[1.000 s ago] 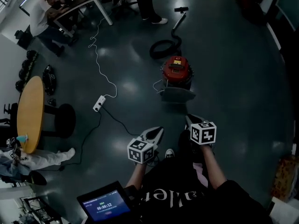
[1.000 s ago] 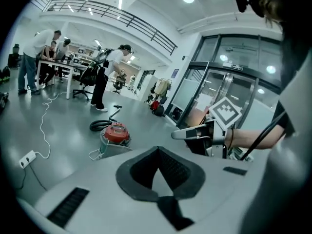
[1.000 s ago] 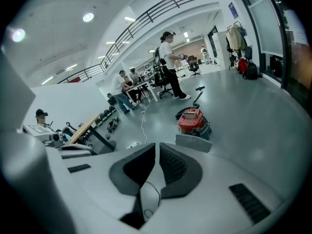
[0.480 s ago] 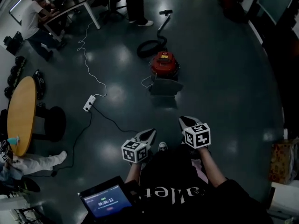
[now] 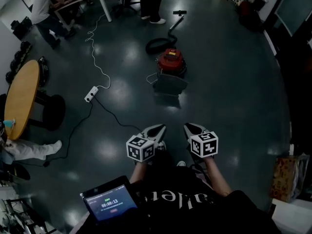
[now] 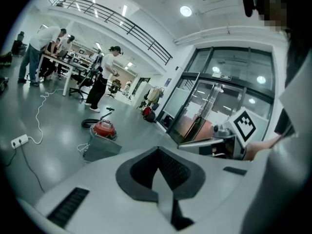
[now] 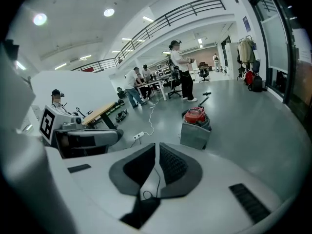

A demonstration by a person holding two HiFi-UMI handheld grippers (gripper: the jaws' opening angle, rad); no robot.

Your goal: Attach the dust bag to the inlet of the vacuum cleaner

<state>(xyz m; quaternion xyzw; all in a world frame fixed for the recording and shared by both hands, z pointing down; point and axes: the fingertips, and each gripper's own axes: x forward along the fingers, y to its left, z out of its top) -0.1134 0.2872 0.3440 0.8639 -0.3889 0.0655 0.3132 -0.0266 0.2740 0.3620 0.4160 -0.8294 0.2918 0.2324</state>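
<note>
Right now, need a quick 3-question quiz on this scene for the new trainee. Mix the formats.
1. True or false: the left gripper and the right gripper are both shut, with nothing between their jaws.
2. Where is the grey bag relative to the red vacuum cleaner?
A) on top of it
B) on the floor beside it, on the side nearer the person
C) lifted clear of it in the right gripper
3. Fill in: in the head view, the white power strip lies to the ____ of the vacuum cleaner.

Key: 1 true; 2 B; 3 left.
</note>
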